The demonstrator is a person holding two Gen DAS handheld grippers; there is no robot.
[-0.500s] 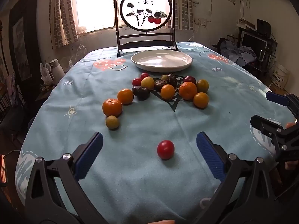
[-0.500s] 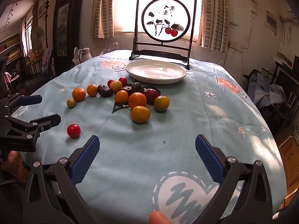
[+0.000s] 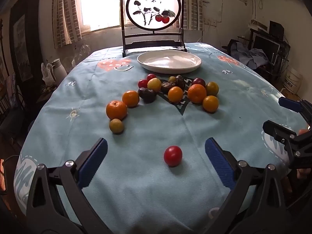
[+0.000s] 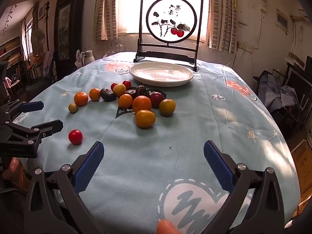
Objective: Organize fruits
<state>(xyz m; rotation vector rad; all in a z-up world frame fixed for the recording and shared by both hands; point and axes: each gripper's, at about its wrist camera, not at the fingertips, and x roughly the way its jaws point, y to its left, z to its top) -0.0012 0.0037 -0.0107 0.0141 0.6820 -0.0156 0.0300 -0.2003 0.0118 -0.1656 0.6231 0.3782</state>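
Observation:
A white plate (image 3: 169,61) stands empty at the far side of the blue tablecloth; it also shows in the right wrist view (image 4: 161,73). In front of it lies a cluster of oranges (image 3: 196,93), dark dates (image 3: 147,95) and small red and yellow fruits (image 3: 154,84). A lone red cherry tomato (image 3: 173,155) lies between the fingertips of my open left gripper (image 3: 156,151), a little ahead of them. My right gripper (image 4: 154,154) is open and empty over bare cloth, with a yellow-orange fruit (image 4: 145,118) ahead. The tomato (image 4: 75,136) lies to its left.
A framed round painted screen (image 3: 153,11) stands behind the plate. An orange (image 3: 116,109) and a small green-yellow fruit (image 3: 116,125) lie left of the cluster. The round table's edge drops off at both sides. Furniture and clutter surround the table.
Both grippers have barely moved; the left one sits very slightly nearer the red tomato. Nothing has been gripped or let go.

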